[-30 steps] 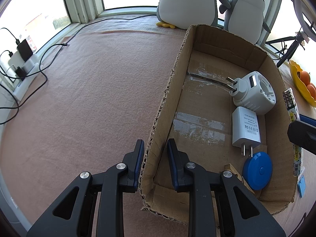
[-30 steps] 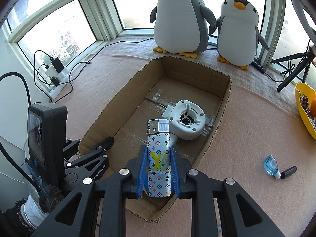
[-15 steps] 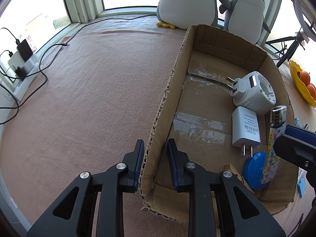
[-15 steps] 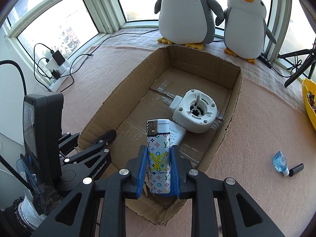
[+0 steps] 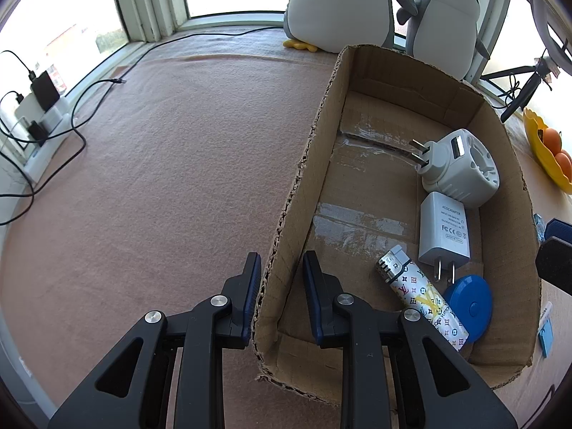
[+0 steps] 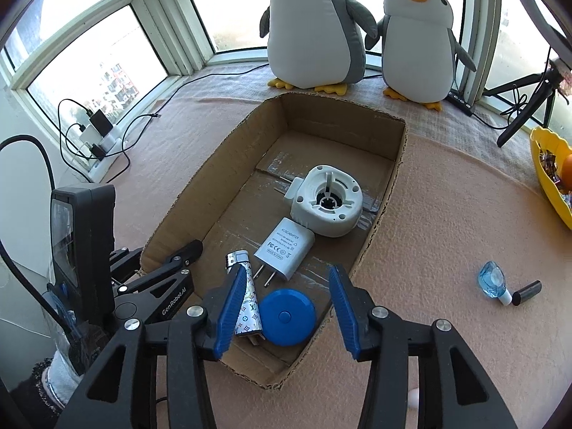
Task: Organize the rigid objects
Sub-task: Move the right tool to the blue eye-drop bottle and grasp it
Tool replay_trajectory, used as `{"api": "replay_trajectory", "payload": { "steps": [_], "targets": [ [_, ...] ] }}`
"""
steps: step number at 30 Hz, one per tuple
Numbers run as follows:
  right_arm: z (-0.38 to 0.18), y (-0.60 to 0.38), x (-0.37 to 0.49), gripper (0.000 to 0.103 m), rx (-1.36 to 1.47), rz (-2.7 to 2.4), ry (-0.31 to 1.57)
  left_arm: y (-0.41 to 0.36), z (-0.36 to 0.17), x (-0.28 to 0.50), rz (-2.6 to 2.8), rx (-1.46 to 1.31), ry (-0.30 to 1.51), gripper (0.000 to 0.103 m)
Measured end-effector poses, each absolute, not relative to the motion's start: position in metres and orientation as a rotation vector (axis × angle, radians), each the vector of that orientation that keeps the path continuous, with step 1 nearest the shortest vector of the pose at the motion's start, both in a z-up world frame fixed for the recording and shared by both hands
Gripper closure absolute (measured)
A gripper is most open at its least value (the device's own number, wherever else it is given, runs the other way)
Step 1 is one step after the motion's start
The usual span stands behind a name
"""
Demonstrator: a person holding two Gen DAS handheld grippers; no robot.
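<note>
Now lighter point(image 6: 246, 300) lies in box point(image 6: 386, 193), touching opening right gripper's point(image 6: 286, 307) left finger.

"AC/DC ADAPTER", "FC", "MADE IN CHINA" on white charger point(image 5: 444, 231); "GenRobot.AI" on left tongs point(image 6: 171, 264).

Floor: soft pink carpet point(image 5: 171, 178)
Windows: big windows point(image 6: 89, 57), bright daylight outside
Toys: two penguins point(image 6: 318, 28) by the glass

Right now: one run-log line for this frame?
left gripper: shut on box wall | right gripper: opening, empty | lighter: lying in box | next: loose items
</note>
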State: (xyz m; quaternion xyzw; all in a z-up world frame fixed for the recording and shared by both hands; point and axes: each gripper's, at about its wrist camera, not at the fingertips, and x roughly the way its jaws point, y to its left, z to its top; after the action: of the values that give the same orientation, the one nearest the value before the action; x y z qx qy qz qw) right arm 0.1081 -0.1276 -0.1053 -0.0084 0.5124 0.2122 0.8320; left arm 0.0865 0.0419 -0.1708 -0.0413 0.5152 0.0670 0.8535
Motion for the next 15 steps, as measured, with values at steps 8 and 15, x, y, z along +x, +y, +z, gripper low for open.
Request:
{"api": "replay_trajectory", "payload": {
  "steps": [8, 15],
  "targets": [
    [-0.097, -0.169, 0.104, 0.059, 0.051, 0.399, 1.080, 0.042, -0.171, 0.087, 0.141, -0.087, 1.084, 0.080],
    [-0.096, -0.216, 0.103, 0.058, 0.072, 0.332, 1.073, 0.041, -0.170, 0.087, 0.140, -0.081, 1.084, 0.080]
  ]
}}
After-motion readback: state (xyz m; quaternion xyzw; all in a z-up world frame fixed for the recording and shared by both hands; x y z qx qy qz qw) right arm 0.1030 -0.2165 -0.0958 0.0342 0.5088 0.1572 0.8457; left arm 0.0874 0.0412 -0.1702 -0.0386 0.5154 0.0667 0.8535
